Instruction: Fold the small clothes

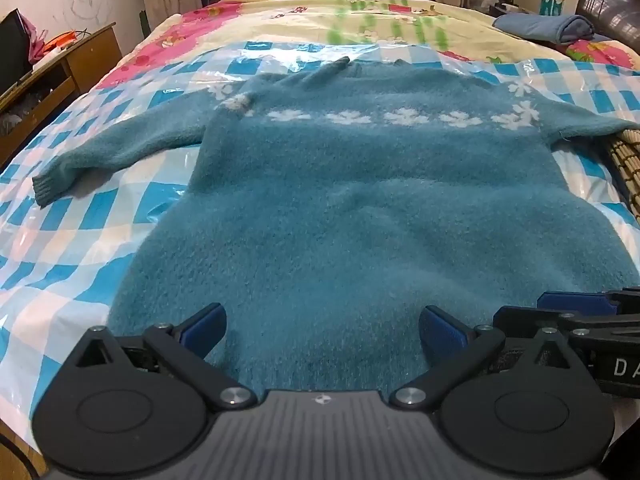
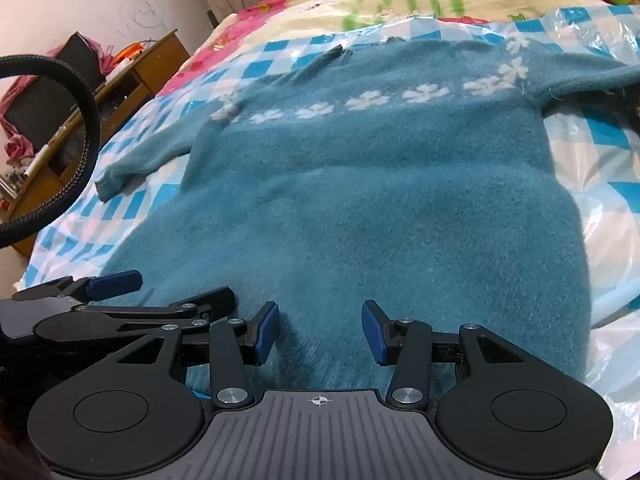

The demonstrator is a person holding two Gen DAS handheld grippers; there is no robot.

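fuzzy teal knit sweater with a band of white flowers across the chest [image 1: 340, 200] lies spread flat, face up, on a blue-and-white checked plastic sheet [image 1: 100, 220] over the bed, straight ahead of both grippers. its hem is the near edge, its collar the far edge.

left gripper [image 1: 322, 334]: jaws spread wide, blue pads hovering over the hem, nothing pinched between them. whether the pads touch the knit cannot be told.

right gripper [image 2: 319, 332]: jaws partly apart, blue pads just above the hem fabric, nothing clamped. it sits just beside the left gripper, on its right side.

1 sleeve runs out to the left of the grippers, ribbed cuff [image 1: 44, 190] resting on the sheet. the other sleeve runs to the right, its end out of view past a woven straw mat [image 1: 628, 164].

far ahead: flowered bedspread [image 1: 304, 20] and a folded blue cloth [image 1: 548, 28]. far left: brown wooden desk [image 1: 52, 76] with clutter. black braided cable [image 2: 80, 128] loops left of the right gripper.
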